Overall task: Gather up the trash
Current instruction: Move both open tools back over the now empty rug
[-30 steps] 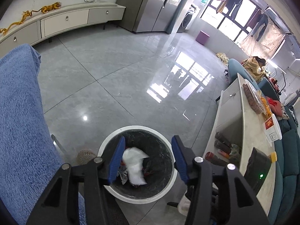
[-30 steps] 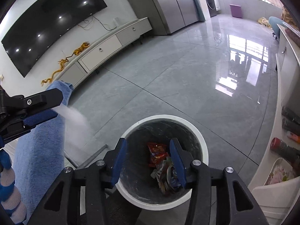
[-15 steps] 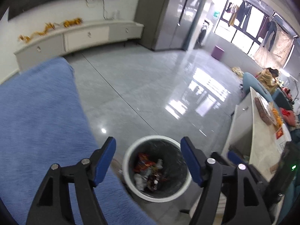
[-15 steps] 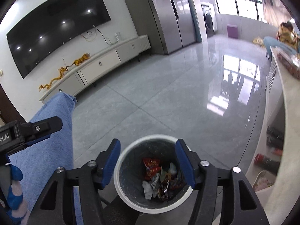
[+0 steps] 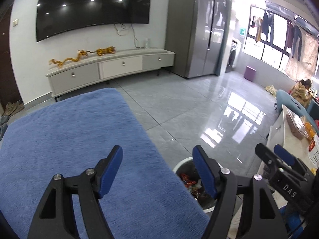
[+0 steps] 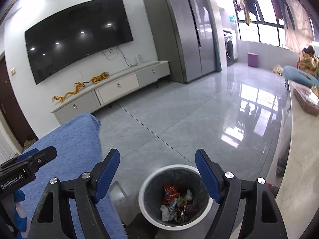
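Observation:
A white-rimmed trash bin (image 6: 175,166) with a dark liner stands on the grey floor, holding a red snack wrapper, crumpled paper and other trash (image 6: 175,201). My right gripper (image 6: 157,155) hovers above it with nothing between its blue pads, and its jaws are opening. My left gripper (image 5: 157,153) is open and empty, held over the edge of a blue cloth (image 5: 69,139). From there the bin (image 5: 182,162) shows half hidden behind the right finger. The right gripper's fingers (image 5: 265,155) appear at the right of the left wrist view.
The blue cloth (image 6: 75,139) covers a seat left of the bin. A pale counter (image 6: 299,159) with food on it runs along the right. A low TV cabinet (image 5: 111,69), a wall TV and a grey fridge (image 5: 195,29) stand far off. A person (image 5: 303,91) sits far right.
Both grippers rose and tilted up away from the bin, which now looks smaller and lower. Both sets of jaws widened. The white paper seen between the left jaws now lies in the bin.

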`<state>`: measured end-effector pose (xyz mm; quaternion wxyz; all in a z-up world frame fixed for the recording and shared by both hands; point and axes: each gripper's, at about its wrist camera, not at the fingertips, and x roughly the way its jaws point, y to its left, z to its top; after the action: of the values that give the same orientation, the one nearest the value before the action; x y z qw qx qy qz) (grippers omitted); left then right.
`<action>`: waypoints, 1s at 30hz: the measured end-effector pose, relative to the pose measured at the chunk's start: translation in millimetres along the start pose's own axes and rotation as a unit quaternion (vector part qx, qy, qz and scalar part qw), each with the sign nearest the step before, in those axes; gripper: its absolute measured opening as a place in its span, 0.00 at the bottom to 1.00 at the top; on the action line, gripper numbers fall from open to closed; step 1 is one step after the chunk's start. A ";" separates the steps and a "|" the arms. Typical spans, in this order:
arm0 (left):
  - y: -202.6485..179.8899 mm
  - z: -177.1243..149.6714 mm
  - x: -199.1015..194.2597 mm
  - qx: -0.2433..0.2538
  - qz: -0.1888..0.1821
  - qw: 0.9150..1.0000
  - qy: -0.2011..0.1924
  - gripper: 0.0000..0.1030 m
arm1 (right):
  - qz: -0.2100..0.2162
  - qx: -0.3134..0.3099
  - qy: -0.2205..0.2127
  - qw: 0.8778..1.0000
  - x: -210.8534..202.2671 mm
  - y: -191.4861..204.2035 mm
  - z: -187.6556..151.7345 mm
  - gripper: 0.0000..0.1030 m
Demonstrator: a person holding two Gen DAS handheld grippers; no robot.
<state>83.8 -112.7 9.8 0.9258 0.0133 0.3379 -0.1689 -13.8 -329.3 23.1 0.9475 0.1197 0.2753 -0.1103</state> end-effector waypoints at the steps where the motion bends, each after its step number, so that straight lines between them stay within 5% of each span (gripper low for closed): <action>1: 5.4 -0.5 -5.7 -0.004 0.005 1.000 -0.004 0.69 | 0.002 -0.003 -0.003 1.000 -2.4 3.9 0.8 0.76; 18: 40.7 -9.4 -58.3 -0.024 0.035 0.998 -0.051 0.75 | 0.015 -0.053 -0.036 0.998 -34.5 58.9 -0.3 0.87; 30: 80.0 -19.2 -76.3 -0.046 0.107 0.990 -0.081 0.79 | 0.002 -0.081 -0.046 0.996 -39.2 78.2 -6.8 0.99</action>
<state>43.1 -11.5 35.9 0.9625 -0.0072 0.2656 -0.0541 -28.0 -247.7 52.0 0.9658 0.0381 0.2396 -0.0911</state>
